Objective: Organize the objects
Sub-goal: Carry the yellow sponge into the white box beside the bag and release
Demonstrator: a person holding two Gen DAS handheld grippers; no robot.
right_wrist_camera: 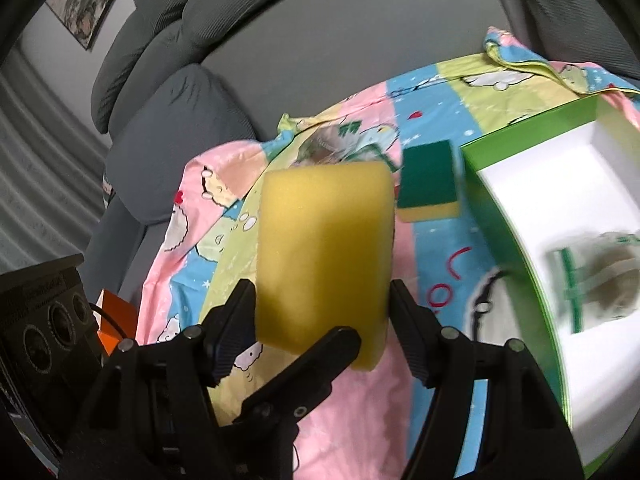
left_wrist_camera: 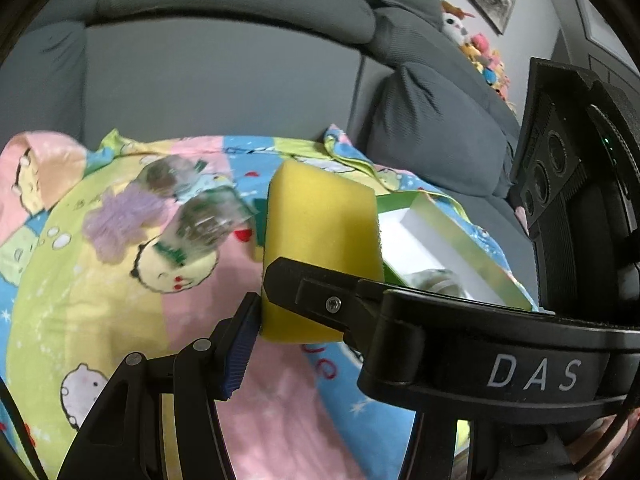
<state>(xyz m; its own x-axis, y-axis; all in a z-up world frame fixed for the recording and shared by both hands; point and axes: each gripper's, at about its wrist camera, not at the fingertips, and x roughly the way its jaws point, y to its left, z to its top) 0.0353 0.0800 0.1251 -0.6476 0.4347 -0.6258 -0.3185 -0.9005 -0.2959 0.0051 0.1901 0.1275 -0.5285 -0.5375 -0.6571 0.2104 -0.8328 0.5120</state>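
Sponge (right_wrist_camera: 324, 248), plain yellow, is hanging in the air over the patterned cloth (right_wrist_camera: 352, 432), upright, with both grippers on it. Right gripper (right_wrist_camera: 320, 312) is closing on it across its width, one pad against each side edge, so I'm reading that as a firm hold.

Left gripper (left_wrist_camera: 320, 340) is meeting it from the other side. In the left wrist view its blue-ribbed pad (left_wrist_camera: 240, 344) is touching the sponge's (left_wrist_camera: 320, 240) near face. Its other finger is hiding behind the right gripper's body, so I cannot tell whether it is clamping. In the right wrist view, one of its black fingers (right_wrist_camera: 320, 360) is lying across the sponge's lower front.

Second sponge (right_wrist_camera: 430, 184), green on top and yellow underneath, is lying flat on the cloth, just beside the left corner of the green box (right_wrist_camera: 520, 128). That box is sitting open at the cloth's right edge, and a blurred bagged item (right_wrist_camera: 600, 280) is lying in its white inside.

Toward the cloth's far left, I'm seeing a fuzzy purple piece (left_wrist_camera: 116, 224) and two clear packets (left_wrist_camera: 208, 224) close together. Grey sofa (left_wrist_camera: 220, 92) is filling the background.
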